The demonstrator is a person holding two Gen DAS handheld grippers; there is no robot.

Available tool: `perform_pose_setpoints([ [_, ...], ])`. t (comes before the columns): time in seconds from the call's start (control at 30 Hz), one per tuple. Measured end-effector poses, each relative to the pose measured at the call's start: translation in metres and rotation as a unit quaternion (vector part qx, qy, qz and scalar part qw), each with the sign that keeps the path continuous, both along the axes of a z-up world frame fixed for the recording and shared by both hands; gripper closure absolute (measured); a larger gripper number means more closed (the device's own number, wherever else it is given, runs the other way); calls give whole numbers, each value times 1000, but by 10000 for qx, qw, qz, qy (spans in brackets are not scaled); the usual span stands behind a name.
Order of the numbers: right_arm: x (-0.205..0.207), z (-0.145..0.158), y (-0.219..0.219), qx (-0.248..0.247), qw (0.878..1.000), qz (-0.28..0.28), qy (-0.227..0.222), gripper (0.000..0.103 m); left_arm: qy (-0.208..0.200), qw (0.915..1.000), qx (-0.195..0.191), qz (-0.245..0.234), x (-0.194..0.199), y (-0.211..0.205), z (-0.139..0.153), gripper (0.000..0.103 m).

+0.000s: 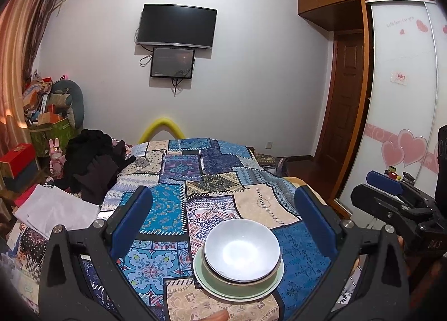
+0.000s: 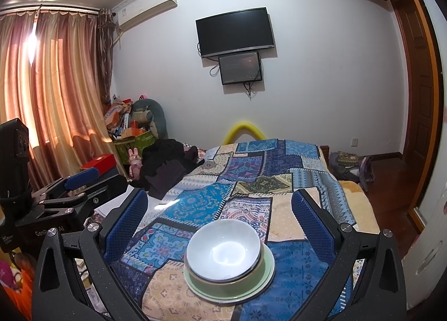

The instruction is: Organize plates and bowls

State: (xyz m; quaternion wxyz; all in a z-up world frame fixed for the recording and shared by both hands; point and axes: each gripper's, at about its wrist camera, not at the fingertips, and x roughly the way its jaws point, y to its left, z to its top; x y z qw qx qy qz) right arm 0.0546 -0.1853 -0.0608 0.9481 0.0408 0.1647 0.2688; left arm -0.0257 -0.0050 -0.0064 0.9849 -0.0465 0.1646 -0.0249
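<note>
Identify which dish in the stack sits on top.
The white bowl sits on top, nested in an olive-green bowl; the pale green plate lies flat underneath both, on the patchwork cloth.

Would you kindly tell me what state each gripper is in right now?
Left gripper: open, holding nothing, above the stacked bowls and plate.
Right gripper: open, holding nothing.

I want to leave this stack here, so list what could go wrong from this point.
1. The white bowl sits nested in a green bowl on a pale green plate, all on a soft patchwork bedcover; the stack may tilt or slide.
2. Both claws are open, the left claw and right claw flanking the stack; a careless move could knock it.
</note>
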Motion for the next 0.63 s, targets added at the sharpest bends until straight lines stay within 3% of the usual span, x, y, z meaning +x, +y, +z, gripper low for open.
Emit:
perform_pose_setpoints([
  [0.33, 2, -2, 0, -43, 10000, 15, 11, 0, 147, 9996, -243, 2, 4, 7, -2, 0],
  [0.63, 4, -4, 2, -69, 10000, 31, 27, 0, 77, 10000, -52, -30, 2, -2, -2, 0],
])
